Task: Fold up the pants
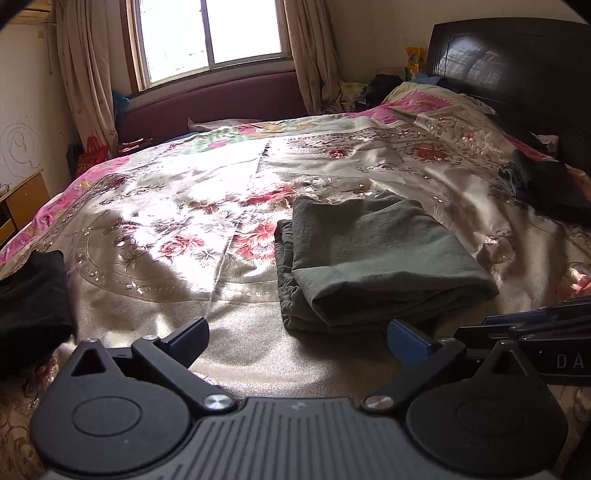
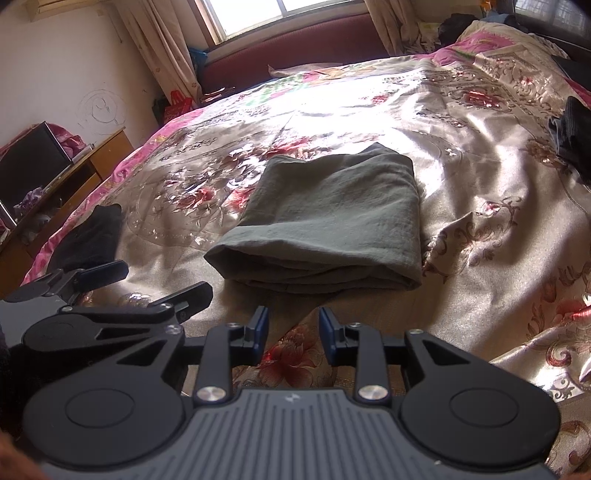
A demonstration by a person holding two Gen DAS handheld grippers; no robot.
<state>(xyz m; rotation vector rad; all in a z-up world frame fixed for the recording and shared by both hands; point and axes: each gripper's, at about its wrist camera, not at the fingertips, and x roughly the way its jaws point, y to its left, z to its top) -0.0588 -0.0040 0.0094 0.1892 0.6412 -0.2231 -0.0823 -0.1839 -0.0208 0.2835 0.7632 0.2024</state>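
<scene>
While the folded grey-green cotton pants (image 1: 373,254) lie as a squared, layered bundle on the shiny beige floral bedspread (image 1: 184,229), several other items sit around them. A black folded garment (image 1: 31,306) rests at the near left edge of the bed, well apart from the pants. A dark folded cloth pile (image 1: 546,184) sits toward the right side, near the dark wooden headboard (image 1: 517,66). Beyond the far edge of the bed stand a maroon upholstered bench (image 1: 221,99), beige curtains (image 1: 85,74) and a bright window (image 1: 210,33). A low wooden side cabinet (image 2: 74,173) stands left of the bed (seen best from the right wrist view). Nothing lies between the grippers and the pants; only bare bedspread.

Left gripper (image 1: 299,338): held low over the near edge of the bed, pointing toward the pants, fingers spread wide and grasping nothing. The pants' near left corner lies just ahead of it, toward its right finger.

Right gripper (image 2: 292,330): also low over the bedspread, just short of the pants' near folded edge (image 2: 317,277), fingers parted by a narrow gap, nothing between them. It sits just beside the left gripper, to that gripper's right; both clear of the cloth.
</scene>
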